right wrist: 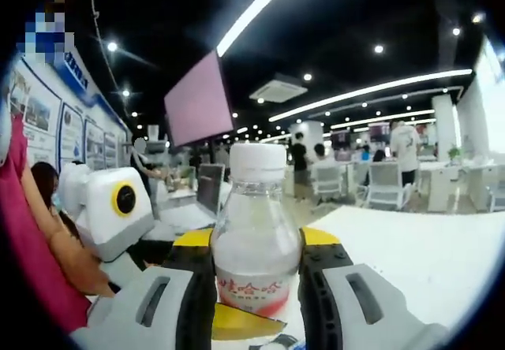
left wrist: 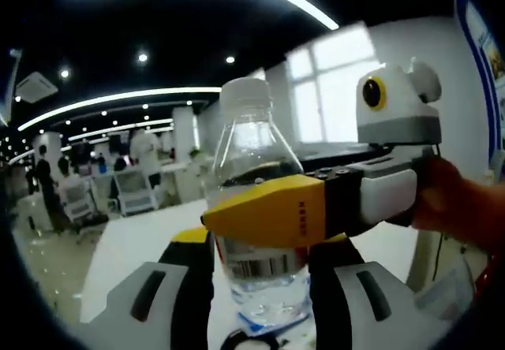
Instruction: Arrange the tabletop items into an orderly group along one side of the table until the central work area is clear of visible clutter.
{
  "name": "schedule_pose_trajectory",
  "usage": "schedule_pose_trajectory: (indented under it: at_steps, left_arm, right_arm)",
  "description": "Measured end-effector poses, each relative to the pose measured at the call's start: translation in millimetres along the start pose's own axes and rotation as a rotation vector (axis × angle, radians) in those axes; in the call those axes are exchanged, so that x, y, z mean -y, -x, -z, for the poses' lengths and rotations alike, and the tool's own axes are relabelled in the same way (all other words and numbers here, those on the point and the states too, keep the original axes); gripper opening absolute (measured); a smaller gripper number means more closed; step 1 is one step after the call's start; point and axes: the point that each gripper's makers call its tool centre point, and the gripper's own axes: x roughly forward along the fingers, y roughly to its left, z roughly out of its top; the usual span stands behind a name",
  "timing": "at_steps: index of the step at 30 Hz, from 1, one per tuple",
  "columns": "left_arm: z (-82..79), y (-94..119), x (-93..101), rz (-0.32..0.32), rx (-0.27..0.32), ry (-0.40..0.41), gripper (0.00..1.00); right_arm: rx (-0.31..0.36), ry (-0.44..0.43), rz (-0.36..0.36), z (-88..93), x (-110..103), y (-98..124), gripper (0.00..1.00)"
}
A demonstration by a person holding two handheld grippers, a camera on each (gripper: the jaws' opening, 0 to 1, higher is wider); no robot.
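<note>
A clear plastic water bottle [left wrist: 256,153] with a white cap and a red-and-white label stands upright over the white table [left wrist: 134,240]. My left gripper [left wrist: 260,247] is shut on its lower body, one jaw on each side. My right gripper [left wrist: 237,208] reaches in from the right, and its yellow jaw crosses the front of the bottle at label height. In the right gripper view the same bottle [right wrist: 256,232] sits clamped in my right gripper [right wrist: 256,243]. The left gripper [right wrist: 245,318] comes in from the lower left, with a yellow jaw under the bottle.
A person's hand [left wrist: 450,200] holds the right gripper, and a pink sleeve [right wrist: 31,247] shows at the left. The white table [right wrist: 410,247] stretches away to the right. Office chairs [right wrist: 383,184], desks and standing people fill the room behind.
</note>
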Motion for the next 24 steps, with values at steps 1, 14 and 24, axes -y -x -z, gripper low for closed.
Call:
schedule_pose_trajectory:
  at_steps: [1, 14, 24]
  left_arm:
    - [0.2, 0, -0.1, -0.003, -0.001, -0.005, 0.43]
    - [-0.6, 4, -4.1, 0.037, 0.013, 0.021, 0.38]
    - [1.1, 13, -5.5, 0.140, 0.041, 0.062, 0.36]
  right_arm:
    - [0.001, -0.002, 0.007, 0.3, 1, 0, 0.38]
    - [-0.013, 0.002, 0.022, 1.0, -2, -1, 0.41]
    - [-0.047, 0.040, -0.005, 0.9, -14, -5, 0.42]
